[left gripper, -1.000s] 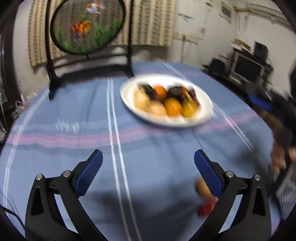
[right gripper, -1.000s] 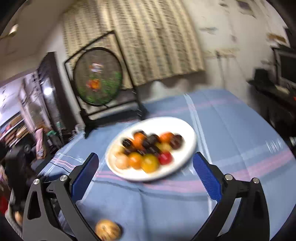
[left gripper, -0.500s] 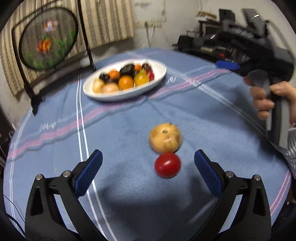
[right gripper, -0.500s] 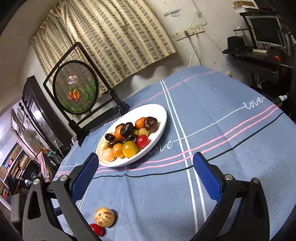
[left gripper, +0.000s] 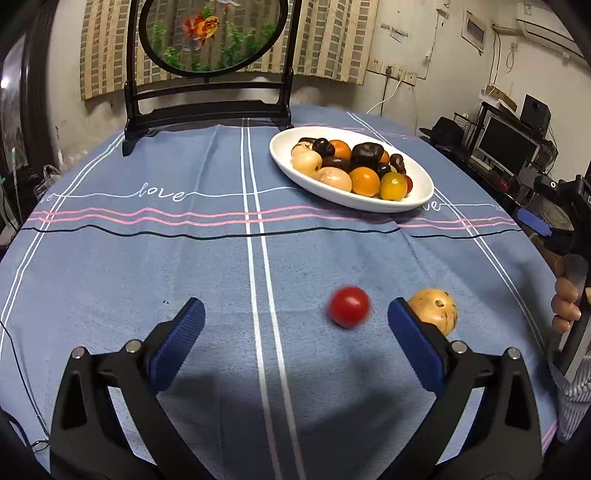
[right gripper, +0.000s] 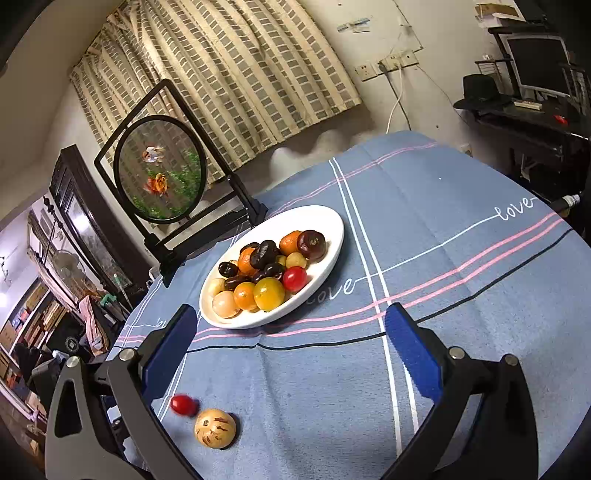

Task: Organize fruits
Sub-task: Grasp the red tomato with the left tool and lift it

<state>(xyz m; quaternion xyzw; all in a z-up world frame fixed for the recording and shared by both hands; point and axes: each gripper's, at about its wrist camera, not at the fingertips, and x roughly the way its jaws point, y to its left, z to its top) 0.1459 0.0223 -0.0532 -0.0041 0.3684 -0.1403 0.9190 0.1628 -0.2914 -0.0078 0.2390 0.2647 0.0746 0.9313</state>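
Left claw [left gripper: 293,325]: spread wide, holding nothing, low over the near part of the table [left gripper: 110,277]; 0.5 s ago both loose fruits sat between its pads, now only one does.
Right claw [right gripper: 288,328]: also spread and holding nothing, raised above the table and aimed at the plate; the person's hand [left gripper: 565,304] on its handle shows at the right edge of the left view.
Red tomato [left gripper: 349,306]: on the cloth, between the left claw's pads, nearer the right pad; its outline is smeared, so I judge it is rolling or the camera is swinging.
Tan fruit [left gripper: 436,310]: on the cloth just outside the right pad, partly hidden behind it; whether they touch I cannot tell.
Change: left view has swung from facing the right-hand side of the room to facing the framed fish screen [left gripper: 210,33] and the plate; tomato and tan fruit, stacked near-and-far 0.5 s ago, now sit side by side with a gap.
White plate [right gripper: 334,236]: far side of the table, well apart from the loose pair, already heaped with orange, yellow, dark and pale fruits.
Task reading: two fruits left off the plate; tomato looks the likelier pick, being already inside the left claw's span.
Risk: a round tomato on cloth could roll away as the pads shut.
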